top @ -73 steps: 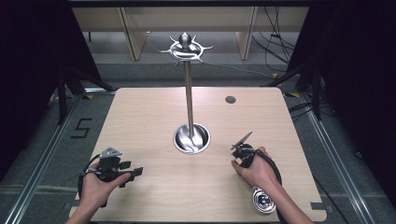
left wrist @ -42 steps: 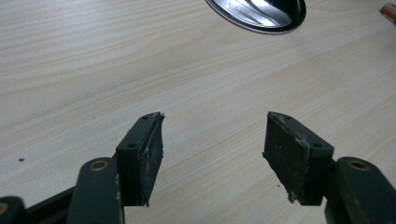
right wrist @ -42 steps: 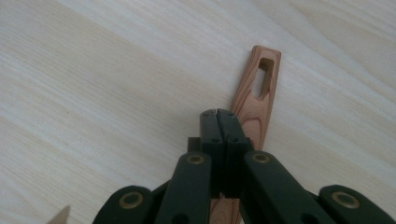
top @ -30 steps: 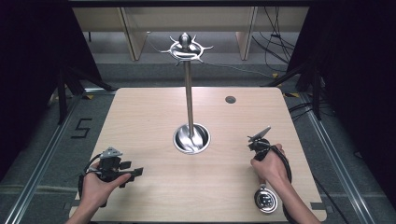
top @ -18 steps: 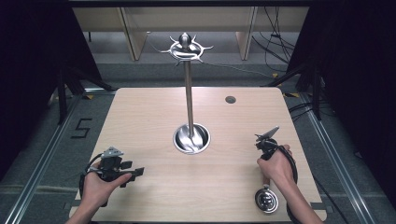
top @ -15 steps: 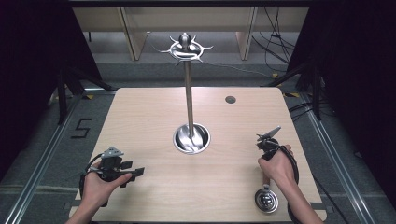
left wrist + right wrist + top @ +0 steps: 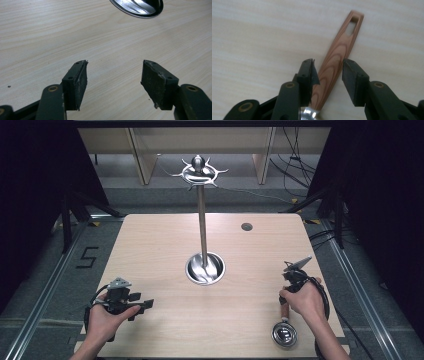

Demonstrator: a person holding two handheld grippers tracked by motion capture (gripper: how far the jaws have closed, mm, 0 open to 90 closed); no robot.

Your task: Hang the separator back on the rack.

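The left tool [image 7: 134, 302] rests low over the tabletop [image 7: 160, 245], jaws spread and empty, well apart from the work. At centre stands the rack [image 7: 202, 220] with bare hooks. At right, the ladle [image 7: 338, 56] lies flat on the tabletop, not yet lifted or hung. The right tool [image 7: 328, 72] straddles its wooden handle; the jaws have just been opening and do not clamp it.
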